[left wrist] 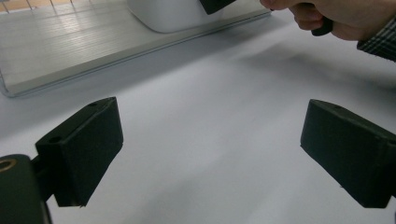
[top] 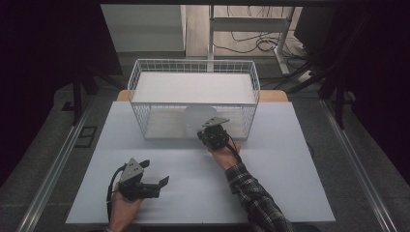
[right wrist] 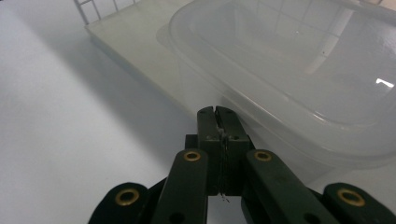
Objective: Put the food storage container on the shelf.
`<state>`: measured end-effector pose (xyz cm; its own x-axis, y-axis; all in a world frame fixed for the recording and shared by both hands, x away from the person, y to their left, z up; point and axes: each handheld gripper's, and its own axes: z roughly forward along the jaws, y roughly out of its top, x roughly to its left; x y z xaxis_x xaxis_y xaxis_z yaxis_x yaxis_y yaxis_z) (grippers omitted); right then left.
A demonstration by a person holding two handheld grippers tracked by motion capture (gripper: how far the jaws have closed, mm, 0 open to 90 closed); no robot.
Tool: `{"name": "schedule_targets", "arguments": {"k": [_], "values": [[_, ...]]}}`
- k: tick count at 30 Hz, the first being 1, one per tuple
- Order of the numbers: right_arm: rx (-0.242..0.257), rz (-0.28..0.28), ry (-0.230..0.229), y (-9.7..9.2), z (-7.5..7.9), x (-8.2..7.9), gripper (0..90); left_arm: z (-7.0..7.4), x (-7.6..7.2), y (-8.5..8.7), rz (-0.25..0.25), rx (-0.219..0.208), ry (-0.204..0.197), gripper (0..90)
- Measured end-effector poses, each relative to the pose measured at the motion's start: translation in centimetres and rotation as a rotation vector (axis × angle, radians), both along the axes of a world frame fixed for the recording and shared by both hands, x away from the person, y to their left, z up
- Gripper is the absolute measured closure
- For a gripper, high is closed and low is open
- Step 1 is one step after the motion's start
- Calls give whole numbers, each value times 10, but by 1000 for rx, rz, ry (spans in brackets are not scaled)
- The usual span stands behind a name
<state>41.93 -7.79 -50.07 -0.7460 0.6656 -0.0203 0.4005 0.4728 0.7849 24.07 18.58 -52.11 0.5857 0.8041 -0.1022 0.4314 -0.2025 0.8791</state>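
A clear plastic container [top: 196, 118] stands in the lower level of a white wire basket [top: 193, 62] at the back of the table. My right gripper [top: 203, 131] reaches into the basket's open front. In the right gripper view its jaws [right wrist: 217, 112] are shut on the near rim of the container [right wrist: 289, 60]. My left gripper [top: 155, 172] rests low over the front left of the table, turned to the right. It is open [left wrist: 210, 149] with bare table between the jaws. The left gripper view has the container's base [left wrist: 163, 14] at the top.
The basket has a white upper shelf [top: 193, 87] and a pale bottom board [left wrist: 70, 46]. The white tabletop [top: 280, 159] stretches wide on both sides. Dark stands [top: 77, 92] and cables [top: 251, 43] lie on the floor beyond the table.
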Motion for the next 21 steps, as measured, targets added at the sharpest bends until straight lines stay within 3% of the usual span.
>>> {"name": "schedule_targets", "arguments": {"k": [21], "values": [[-10,-28,1,0,0,16,865,0,0,1,-6,-9,1,62]]}}
